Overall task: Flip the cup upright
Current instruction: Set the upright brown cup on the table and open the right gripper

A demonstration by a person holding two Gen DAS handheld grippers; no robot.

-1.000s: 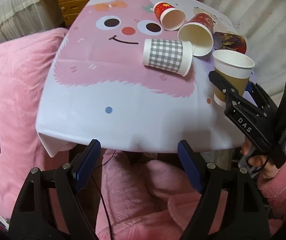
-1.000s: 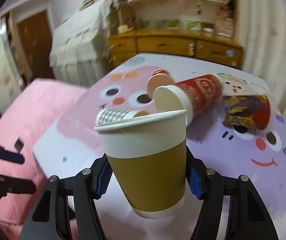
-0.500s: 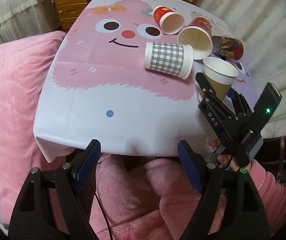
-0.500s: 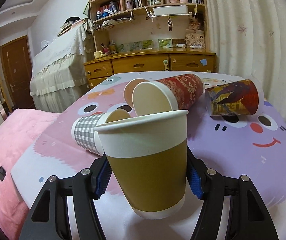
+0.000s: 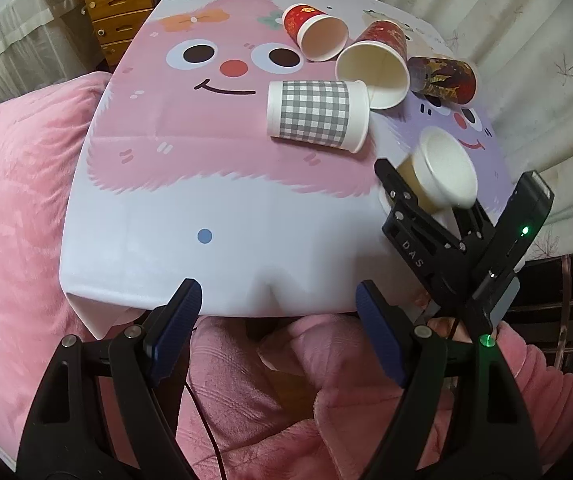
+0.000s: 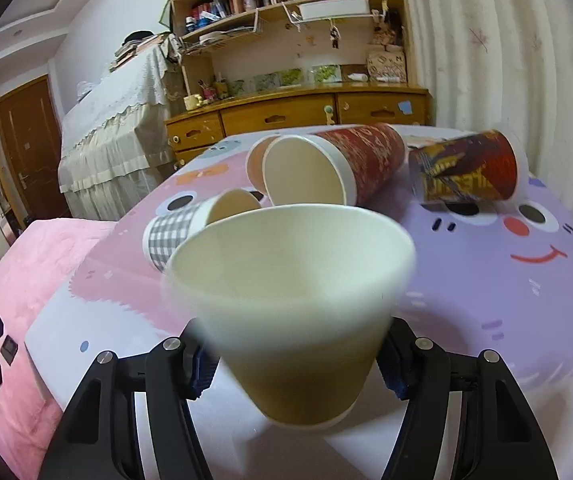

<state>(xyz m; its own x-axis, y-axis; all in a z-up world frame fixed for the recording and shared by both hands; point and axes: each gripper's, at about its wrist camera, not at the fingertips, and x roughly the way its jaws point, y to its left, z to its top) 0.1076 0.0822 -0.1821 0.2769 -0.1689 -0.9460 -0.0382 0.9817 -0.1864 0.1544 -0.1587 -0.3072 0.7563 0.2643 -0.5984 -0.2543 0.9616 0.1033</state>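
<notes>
A brown-and-white paper cup [image 6: 298, 312] stands mouth up between the fingers of my right gripper [image 6: 294, 364], its base on or just above the tablecloth near the table's front right; it looks blurred and tilted toward the camera. The jaws seem slightly wider than the cup. In the left wrist view the same cup [image 5: 442, 176] and right gripper [image 5: 426, 208] show at right. My left gripper [image 5: 274, 332] is open and empty, off the table's front edge above pink fabric.
Several cups lie on their sides at the back: a grey checked cup [image 5: 314, 116], two red cups [image 5: 314, 32] [image 5: 378, 64] and a dark patterned cup [image 5: 442, 78]. The cartoon tablecloth [image 5: 206, 184] drapes the table. Pink bedding [image 5: 14, 200] is at left, wooden drawers [image 6: 286, 114] behind.
The right gripper has lowered the brown cup toward the tablecloth and nearer the front edge. The cup now looks blurred and tipped toward the camera, the jaws looser. The left gripper stayed open.
</notes>
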